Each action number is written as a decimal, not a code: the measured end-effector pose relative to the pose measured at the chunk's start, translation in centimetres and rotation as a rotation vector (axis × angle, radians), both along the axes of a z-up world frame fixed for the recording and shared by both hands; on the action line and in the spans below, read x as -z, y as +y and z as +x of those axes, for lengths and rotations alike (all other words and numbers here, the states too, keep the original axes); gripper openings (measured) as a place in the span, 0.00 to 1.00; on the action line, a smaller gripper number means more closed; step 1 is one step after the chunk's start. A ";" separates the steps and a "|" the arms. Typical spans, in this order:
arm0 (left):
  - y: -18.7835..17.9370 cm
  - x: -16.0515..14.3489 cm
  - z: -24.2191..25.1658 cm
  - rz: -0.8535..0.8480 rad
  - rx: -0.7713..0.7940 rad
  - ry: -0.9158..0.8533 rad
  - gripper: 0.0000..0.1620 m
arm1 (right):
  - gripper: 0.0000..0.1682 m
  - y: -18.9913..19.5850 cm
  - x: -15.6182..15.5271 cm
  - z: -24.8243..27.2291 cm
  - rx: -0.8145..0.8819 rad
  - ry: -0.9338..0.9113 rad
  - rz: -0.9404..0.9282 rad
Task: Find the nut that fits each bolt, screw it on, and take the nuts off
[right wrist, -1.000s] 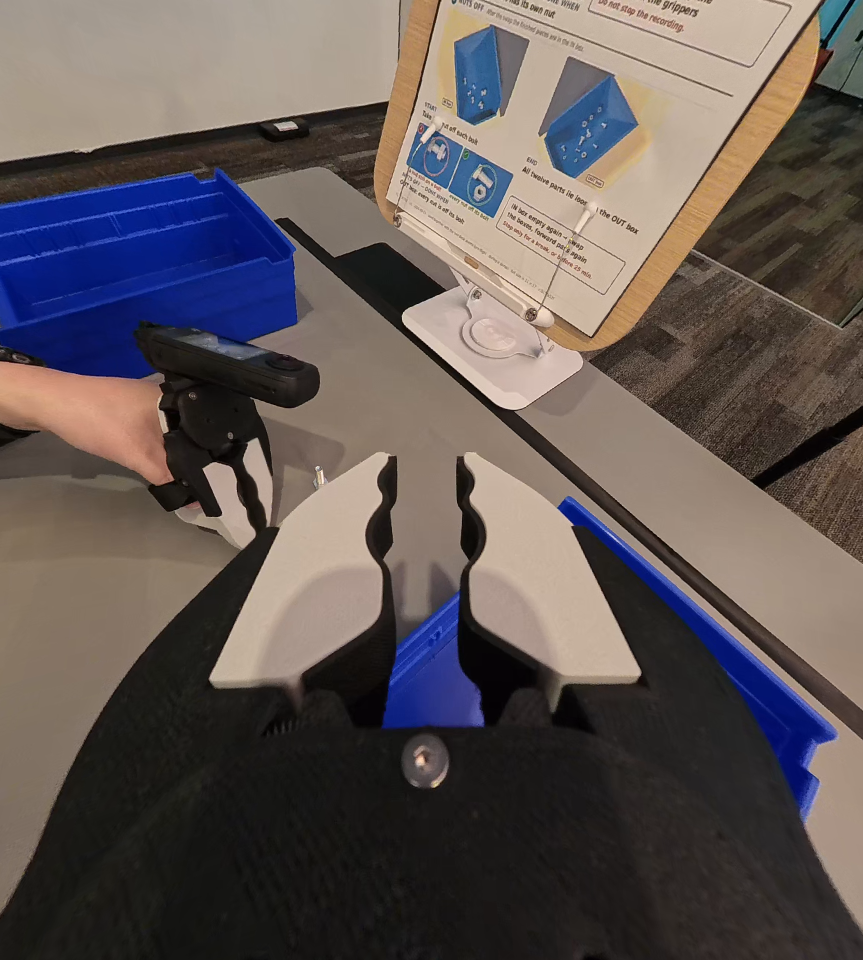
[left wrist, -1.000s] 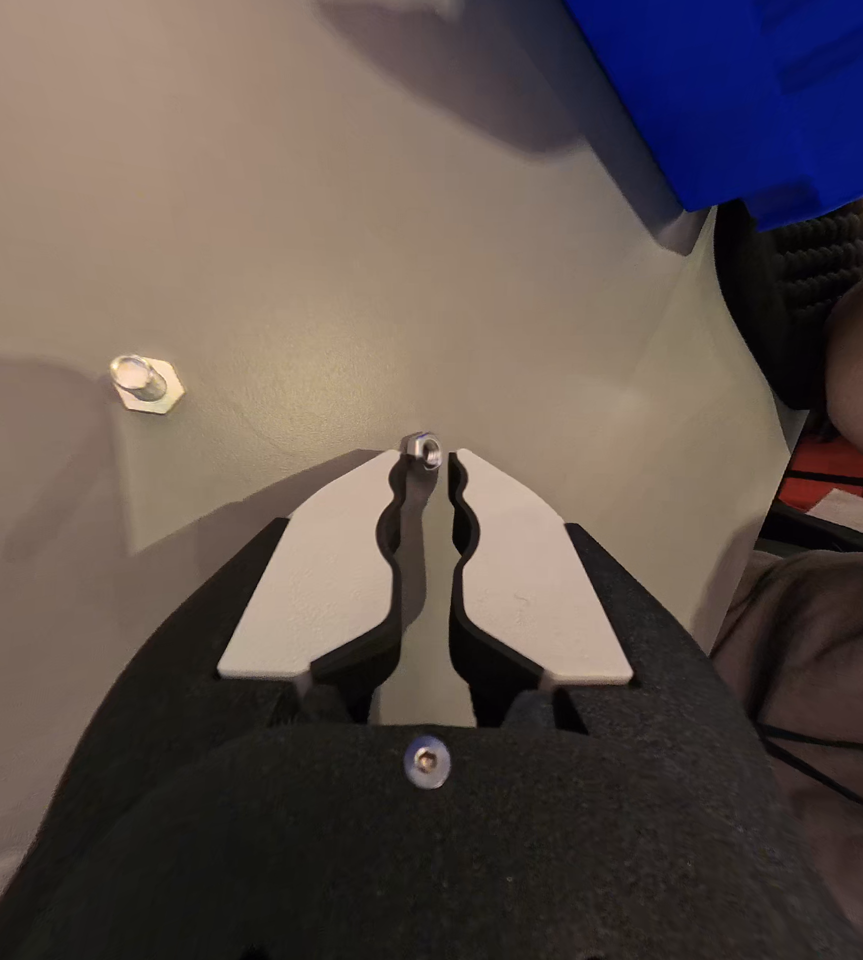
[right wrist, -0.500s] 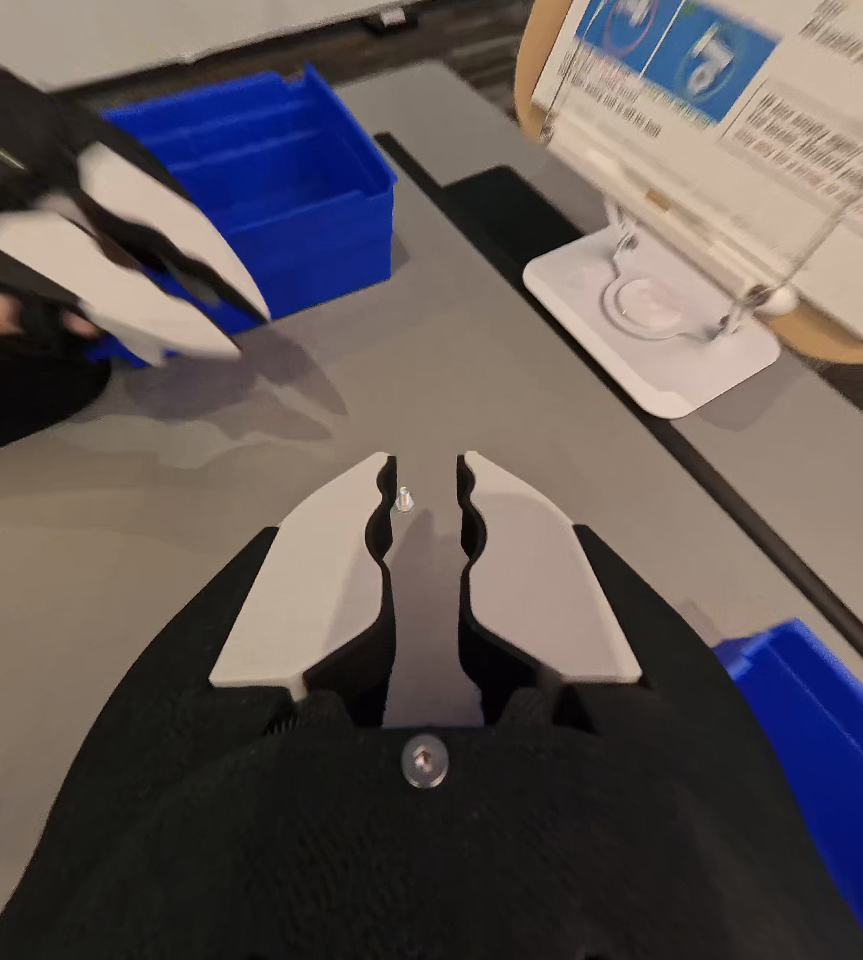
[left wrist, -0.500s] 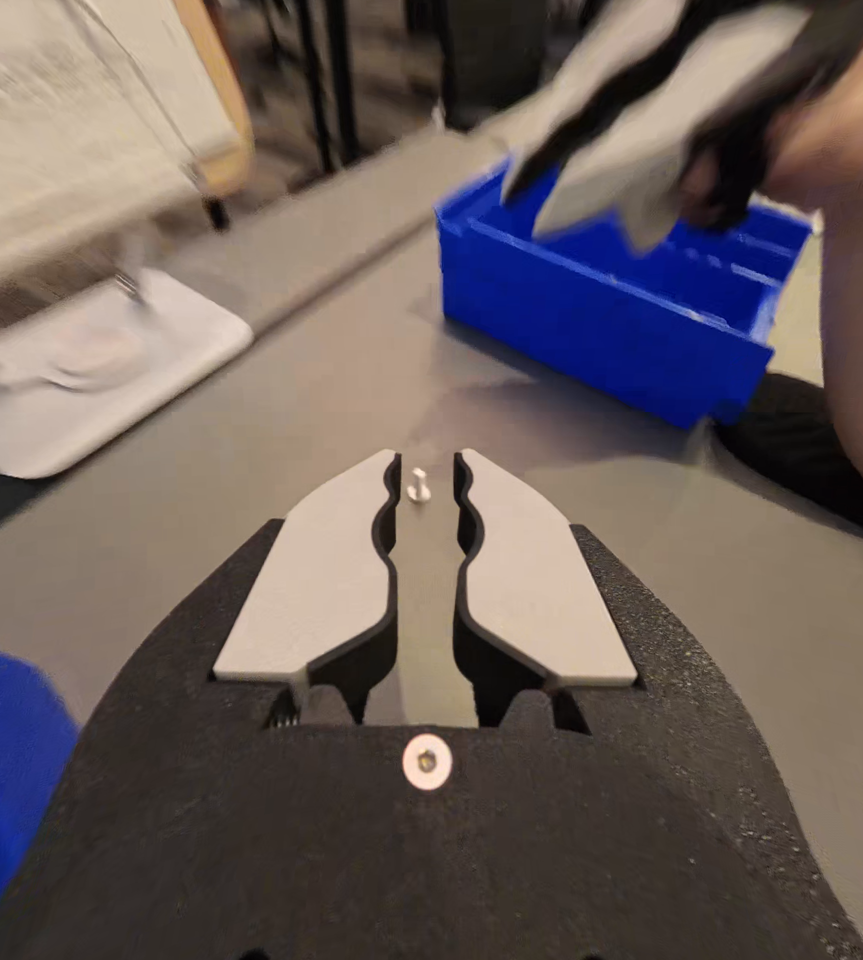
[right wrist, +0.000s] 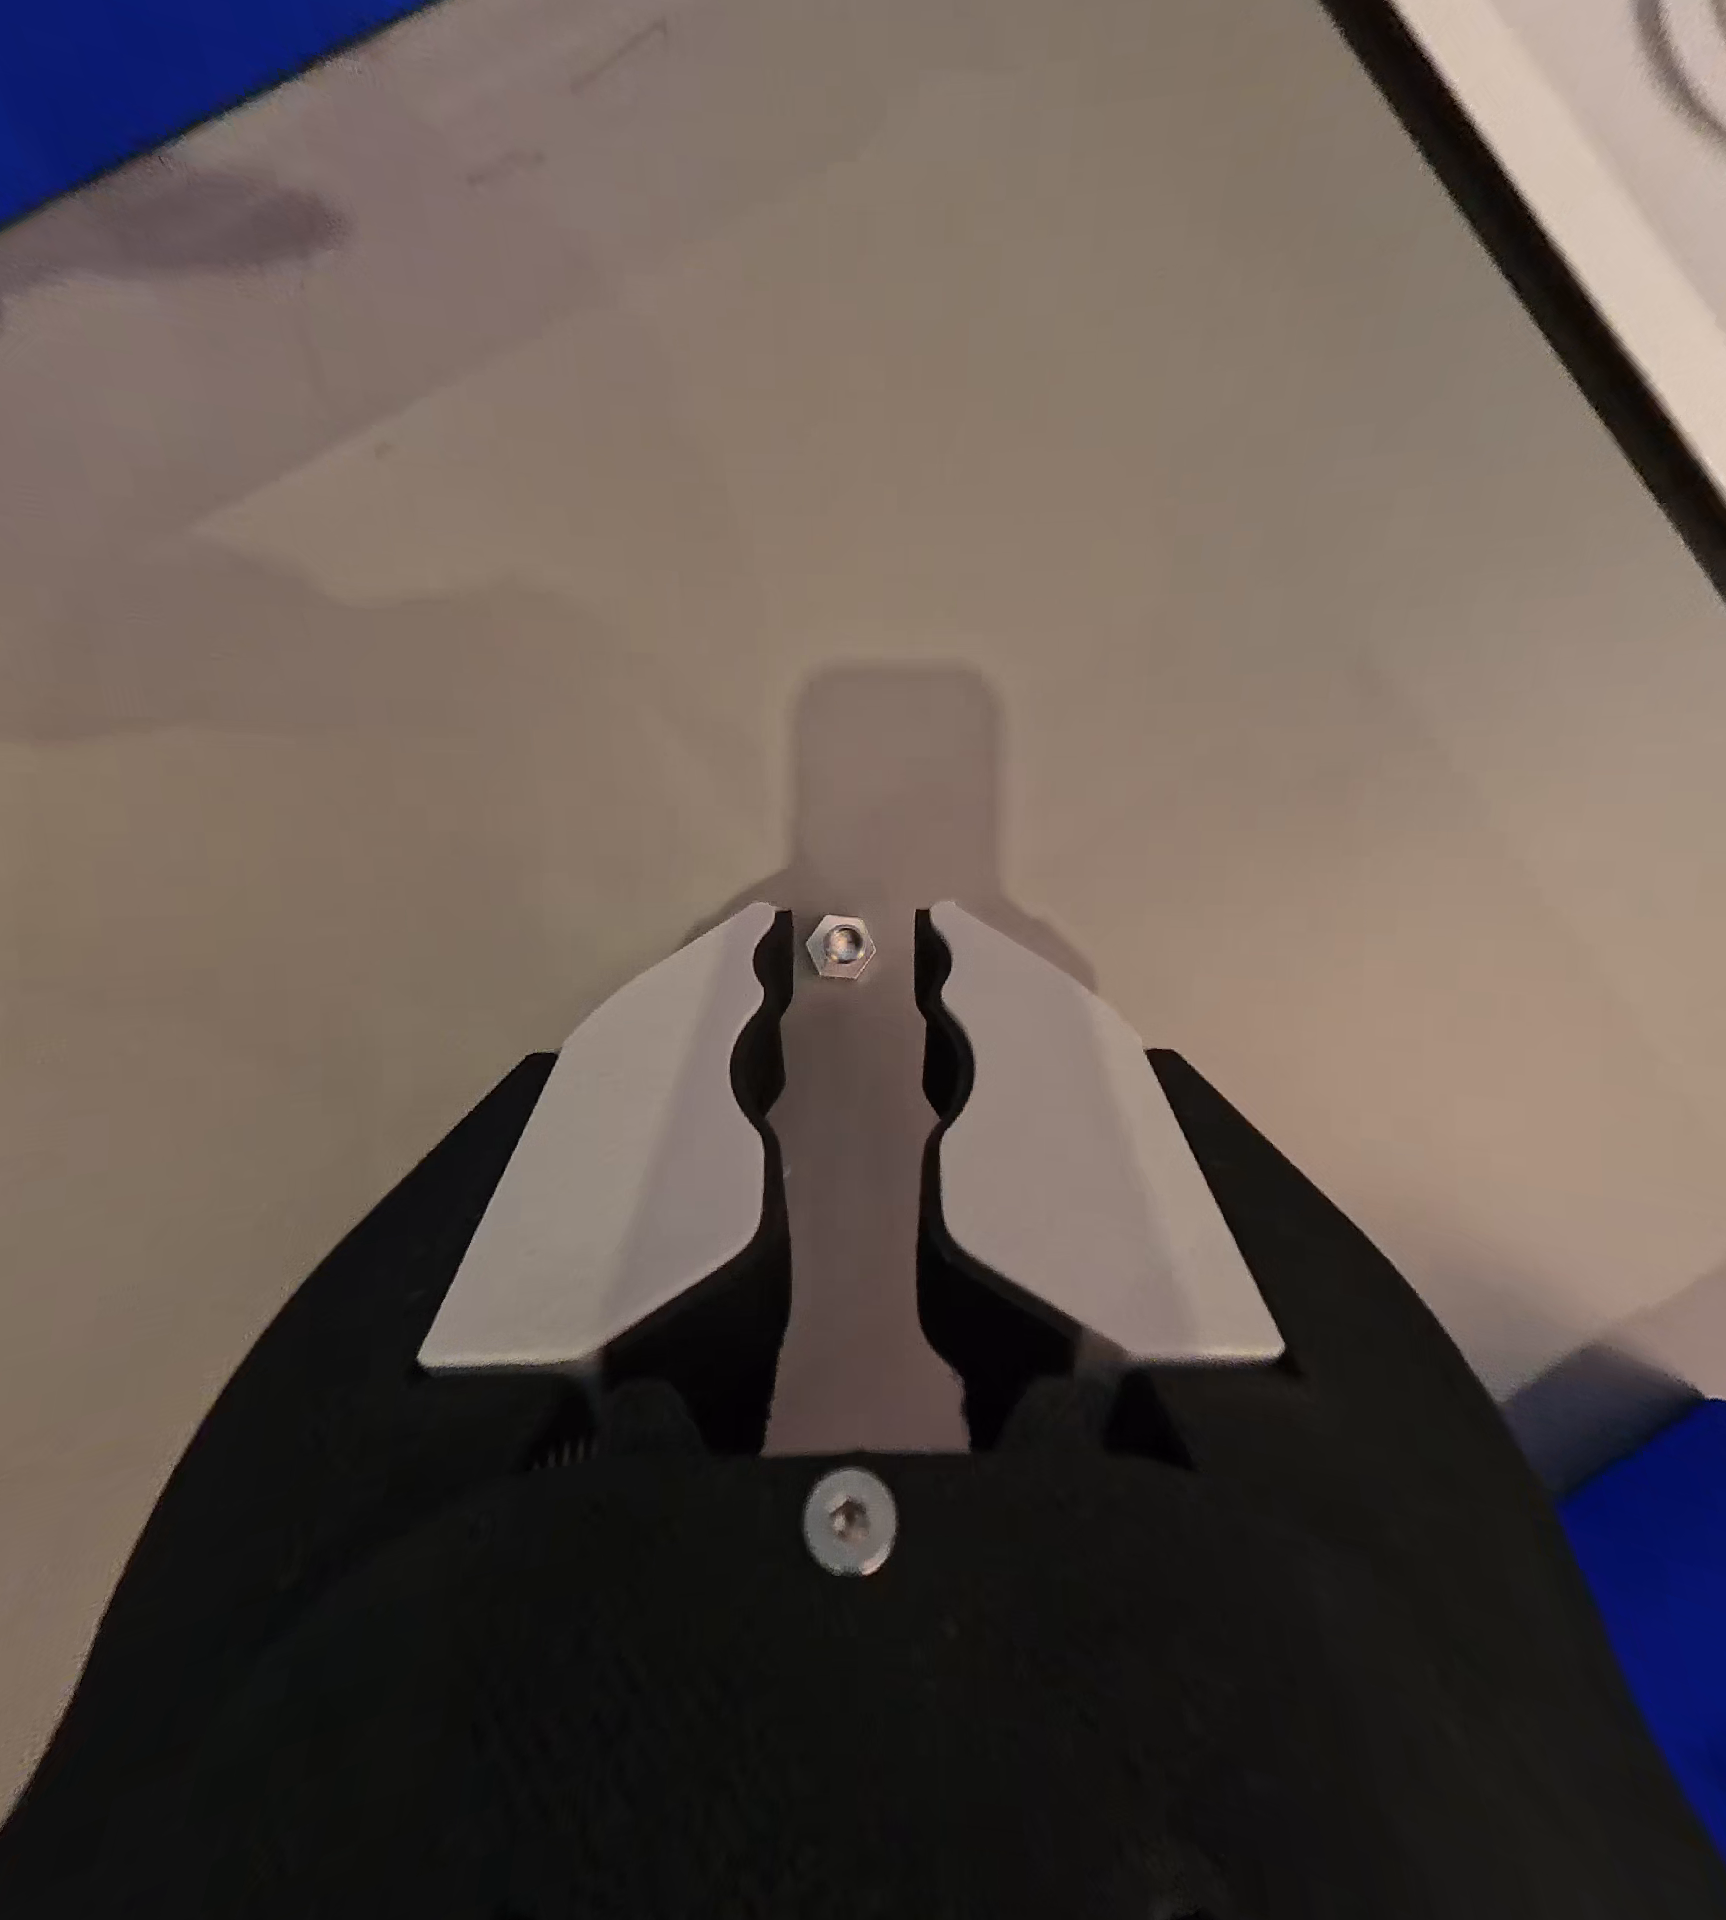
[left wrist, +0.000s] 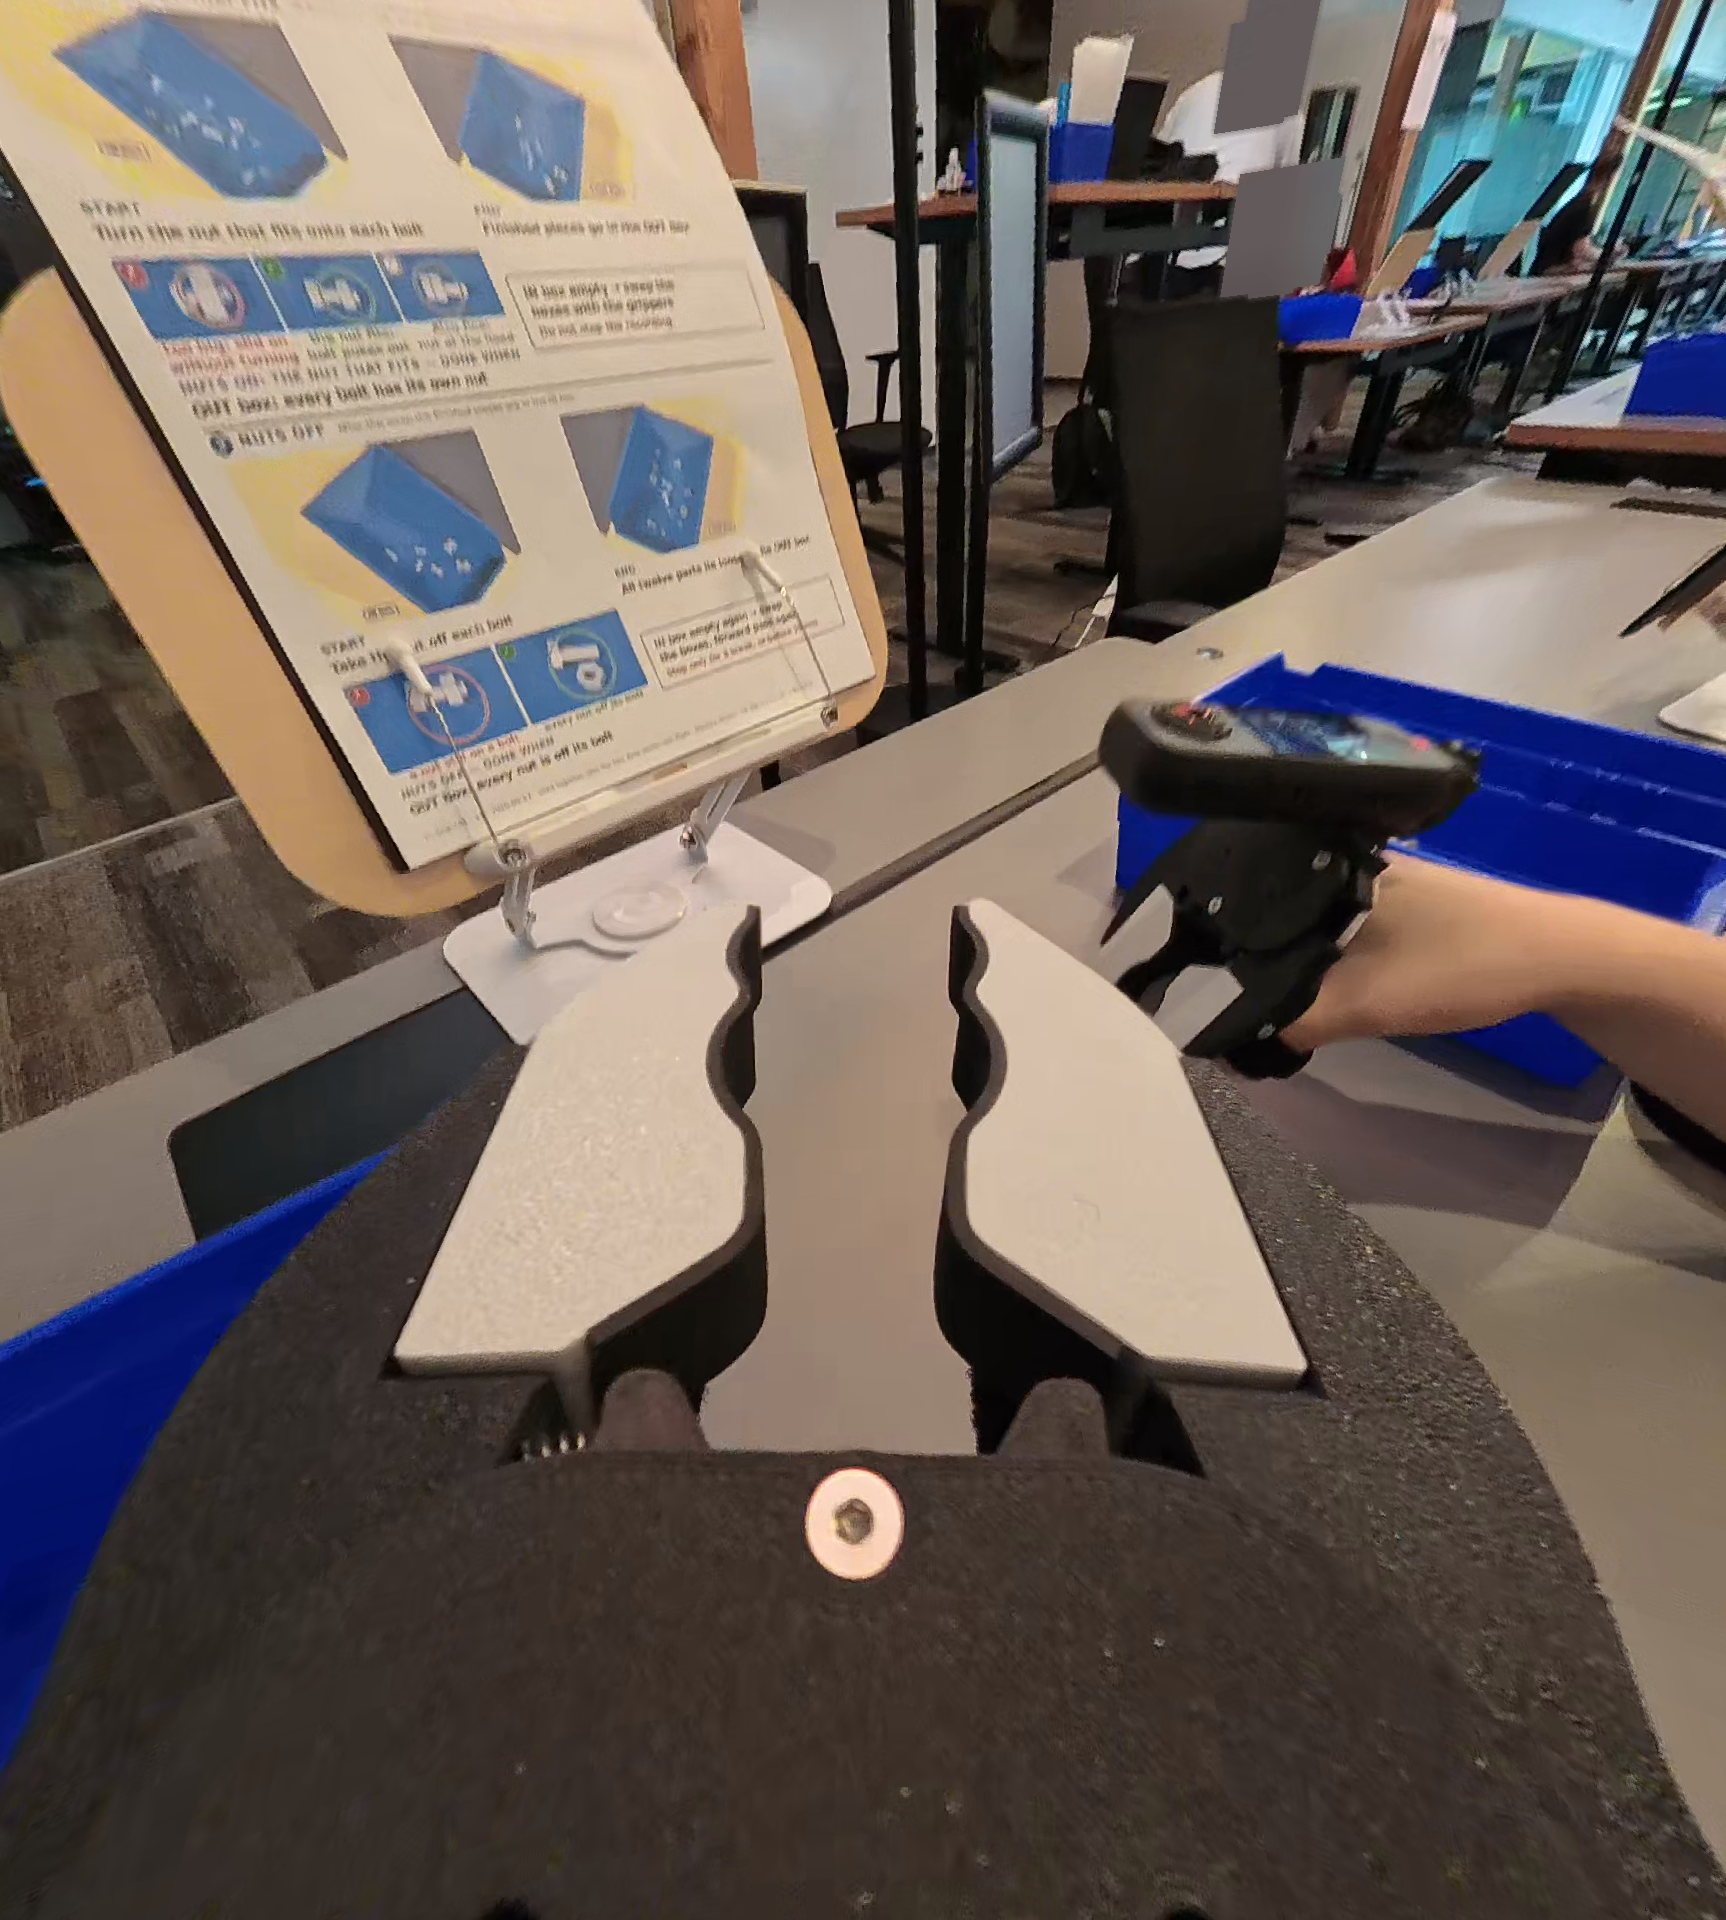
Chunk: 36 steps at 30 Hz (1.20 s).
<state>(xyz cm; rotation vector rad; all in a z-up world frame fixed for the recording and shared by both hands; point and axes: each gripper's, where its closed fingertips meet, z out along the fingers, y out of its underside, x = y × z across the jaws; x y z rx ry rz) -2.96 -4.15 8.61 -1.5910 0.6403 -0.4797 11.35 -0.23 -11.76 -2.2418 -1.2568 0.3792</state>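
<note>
In the right wrist view a small silver hex bolt [right wrist: 843, 948] stands on the grey table [right wrist: 526, 623], seen from above. My right gripper [right wrist: 854, 914] points straight down at it, open, one fingertip on each side, the bolt nearer the left finger and not touching either. In the left wrist view my left gripper [left wrist: 856, 914] is open and empty, raised above the table and facing the instruction board [left wrist: 423, 416]. The right gripper [left wrist: 1134, 961] shows there at the right, in a person's hand, tipped down to the table. No nut is in view.
A blue bin [left wrist: 1565, 810] stands behind the right hand, and another blue bin [left wrist: 59, 1507] lies under my left gripper at the lower left. The board's white base [left wrist: 630, 925] sits at the table's far edge and shows in the right wrist view [right wrist: 1669, 260]. Blue bin corners [right wrist: 1721, 1558] flank the bolt. There is about 25 centimeters between the tips of the two grippers.
My left gripper has lifted off the table and tilted up towards the board. My right gripper has swung in and tipped down over the small bolt. Both stayed open.
</note>
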 end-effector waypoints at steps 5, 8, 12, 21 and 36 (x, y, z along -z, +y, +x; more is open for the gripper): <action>-0.1 -2.6 1.6 0.033 0.063 -0.014 0.17 | 0.10 0.0 1.7 0.1 -0.028 -0.070 -0.006; 0.4 -3.2 2.6 0.027 0.077 0.008 0.17 | 0.05 0.2 1.9 -0.1 -0.050 -0.084 0.023; 0.5 -2.6 4.8 -0.063 0.194 0.036 0.20 | 0.05 -0.1 0.3 0.2 -0.065 -0.039 -0.001; -1.5 4.2 11.8 -0.204 0.494 0.128 0.20 | 0.05 -1.9 -10.6 3.0 -0.034 0.302 -0.004; -3.2 6.7 17.2 -0.015 0.584 0.168 0.25 | 0.05 -7.1 -15.5 2.1 -0.186 0.299 0.117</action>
